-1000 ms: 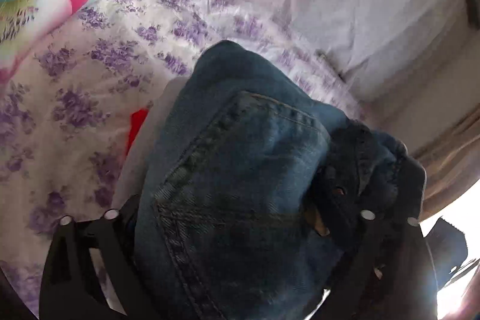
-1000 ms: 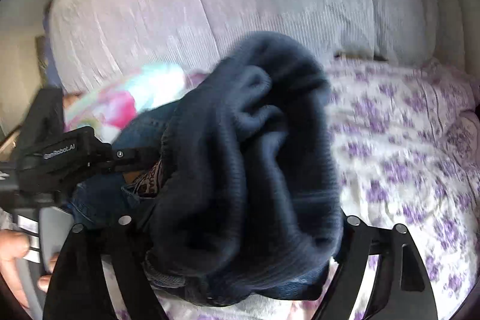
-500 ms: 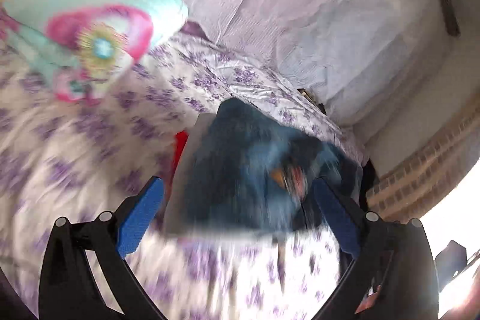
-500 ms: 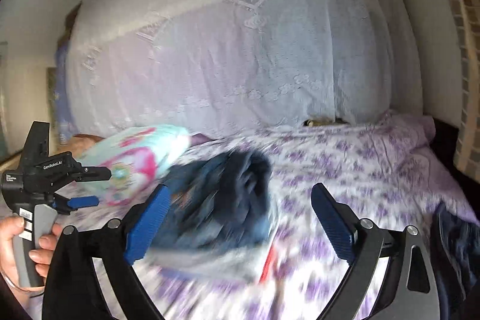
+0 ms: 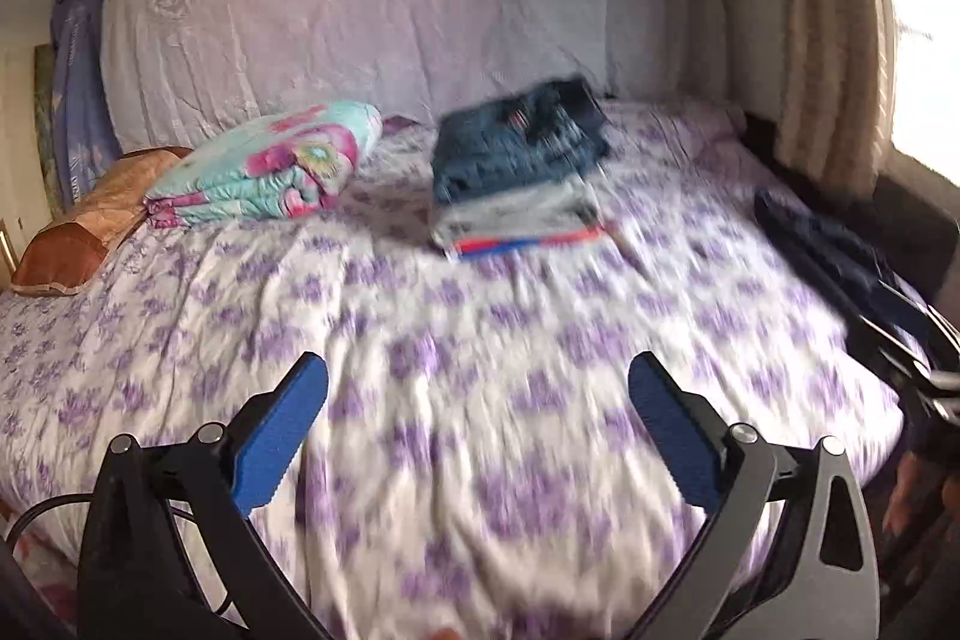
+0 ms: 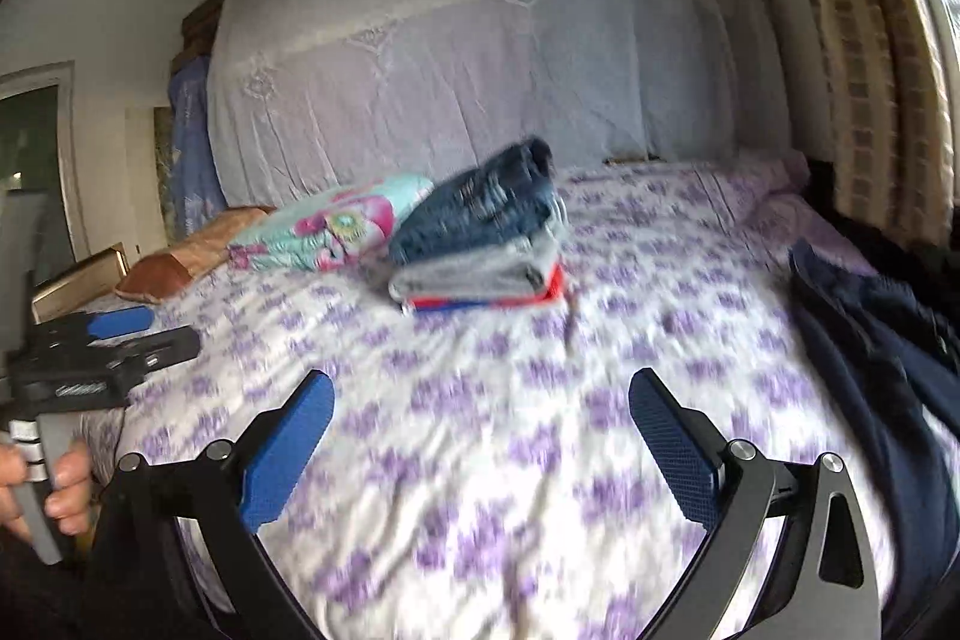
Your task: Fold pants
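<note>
Both grippers have pulled well back from the jeans since a second ago, when I had them clamped on the denim. From the bed (image 5: 480, 340), largest first: folded jeans (image 5: 516, 142) sit far across it atop a grey-and-red stack (image 6: 480, 280), beside a floral blanket (image 5: 270, 166). My left gripper (image 5: 477, 436) and right gripper (image 6: 480, 448) hang spread apart, holding nothing.

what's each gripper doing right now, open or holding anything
Left gripper: open, holding nothing, above the floral bedsheet.
Right gripper: open, holding nothing; the folded jeans lie on the clothes stack.
</note>
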`<state>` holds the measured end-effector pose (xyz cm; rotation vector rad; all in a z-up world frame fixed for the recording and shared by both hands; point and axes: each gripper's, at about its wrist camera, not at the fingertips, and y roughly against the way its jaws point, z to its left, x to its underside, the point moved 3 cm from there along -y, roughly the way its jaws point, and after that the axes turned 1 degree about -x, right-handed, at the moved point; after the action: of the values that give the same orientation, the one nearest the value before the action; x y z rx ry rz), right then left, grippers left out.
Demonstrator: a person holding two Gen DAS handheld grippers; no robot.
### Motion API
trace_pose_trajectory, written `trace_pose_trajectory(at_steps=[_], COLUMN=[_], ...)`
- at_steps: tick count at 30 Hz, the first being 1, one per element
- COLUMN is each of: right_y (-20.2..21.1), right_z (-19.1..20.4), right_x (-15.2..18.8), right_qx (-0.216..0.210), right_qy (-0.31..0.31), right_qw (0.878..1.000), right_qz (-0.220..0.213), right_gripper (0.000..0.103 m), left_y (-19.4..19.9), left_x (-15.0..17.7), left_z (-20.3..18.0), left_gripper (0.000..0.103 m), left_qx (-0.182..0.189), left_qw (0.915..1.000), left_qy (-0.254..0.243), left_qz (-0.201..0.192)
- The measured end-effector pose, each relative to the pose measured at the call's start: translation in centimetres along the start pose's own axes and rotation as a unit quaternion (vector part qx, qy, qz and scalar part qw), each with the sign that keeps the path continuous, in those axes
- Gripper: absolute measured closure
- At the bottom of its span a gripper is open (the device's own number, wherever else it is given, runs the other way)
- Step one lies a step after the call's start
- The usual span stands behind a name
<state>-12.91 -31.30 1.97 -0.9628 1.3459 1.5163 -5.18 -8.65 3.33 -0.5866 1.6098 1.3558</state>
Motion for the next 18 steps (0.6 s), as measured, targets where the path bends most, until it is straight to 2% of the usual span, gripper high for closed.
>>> trace_pose_trajectory(at_steps=[3,6,10,15,18], right_y=[0.2,1.0,2.0,2.0,1.9], right_z=[-0.3,0.4,1.1,0.8,0.5], right_x=[1.3,1.5,1.4,1.5,1.5], right_qx=[0.012,0.014,0.031,0.036,0.043], right_qy=[-0.016,-0.002,0.021,0.012,0.006], right_qw=[1.0,1.0,0.999,0.999,0.999], right_qz=[0.01,0.009,-0.007,-0.006,-0.01], right_gripper=[0.004,0.004,0.004,0.004,0.004], left_y=[0.2,0.7,1.1,1.0,1.4], left_x=[1.9,3.3,3.5,3.3,3.3], left_z=[0.1,0.4,1.3,2.2,2.1], left_gripper=[0.005,0.005,0.005,0.005,0.005], left_qx=[-0.002,-0.011,-0.017,-0.034,-0.044], left_qw=[0.9999,0.9998,0.9997,0.999,0.9988], left_qy=[-0.003,-0.005,0.014,0.026,0.011], left_qz=[0.016,0.018,0.014,0.008,-0.02])
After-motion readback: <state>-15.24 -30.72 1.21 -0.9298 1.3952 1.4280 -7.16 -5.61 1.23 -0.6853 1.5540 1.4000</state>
